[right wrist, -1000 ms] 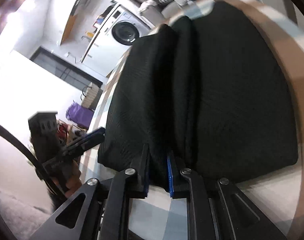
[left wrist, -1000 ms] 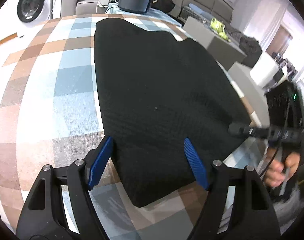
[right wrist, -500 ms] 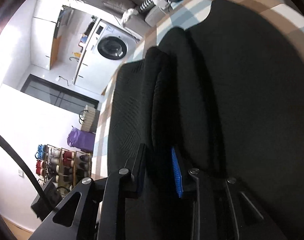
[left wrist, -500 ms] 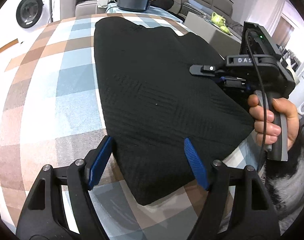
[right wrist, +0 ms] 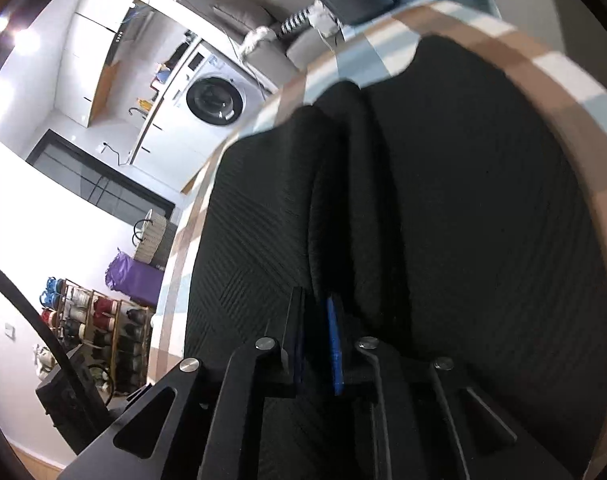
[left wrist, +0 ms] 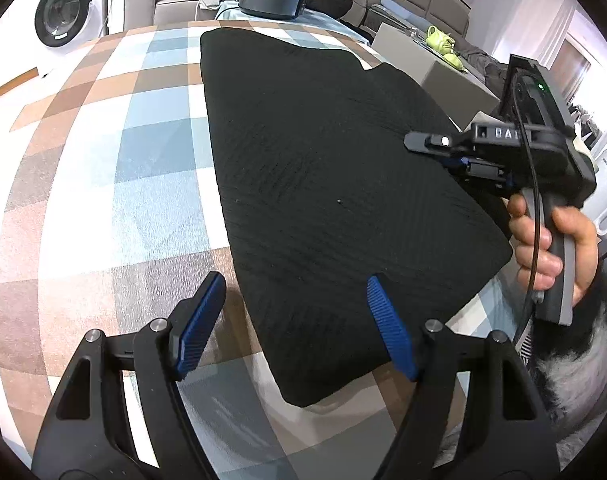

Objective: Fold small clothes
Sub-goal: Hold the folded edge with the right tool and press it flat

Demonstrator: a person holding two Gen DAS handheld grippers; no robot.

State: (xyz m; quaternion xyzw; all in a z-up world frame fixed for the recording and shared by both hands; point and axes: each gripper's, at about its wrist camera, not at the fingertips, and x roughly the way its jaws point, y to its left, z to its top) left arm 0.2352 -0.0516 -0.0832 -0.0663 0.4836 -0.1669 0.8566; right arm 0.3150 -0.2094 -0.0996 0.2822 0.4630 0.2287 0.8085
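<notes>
One black knit garment (left wrist: pixel 323 184) lies flat on the checked tablecloth (left wrist: pixel 103 168), its right edge pinched in a fold by the right gripper (right wrist: pixel 317 340), while the left gripper (left wrist: pixel 295 320) hovers with jaws spread wide over its near corner.

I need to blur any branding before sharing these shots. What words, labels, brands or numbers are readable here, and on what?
"DA": pale letters on the body of the right gripper, seen from the left wrist; a cable hides the rest.
Washing machine: the panel markings are too small to read; same in the right wrist view.
Black garment, checked tablecloth, left gripper: no text visible.
</notes>
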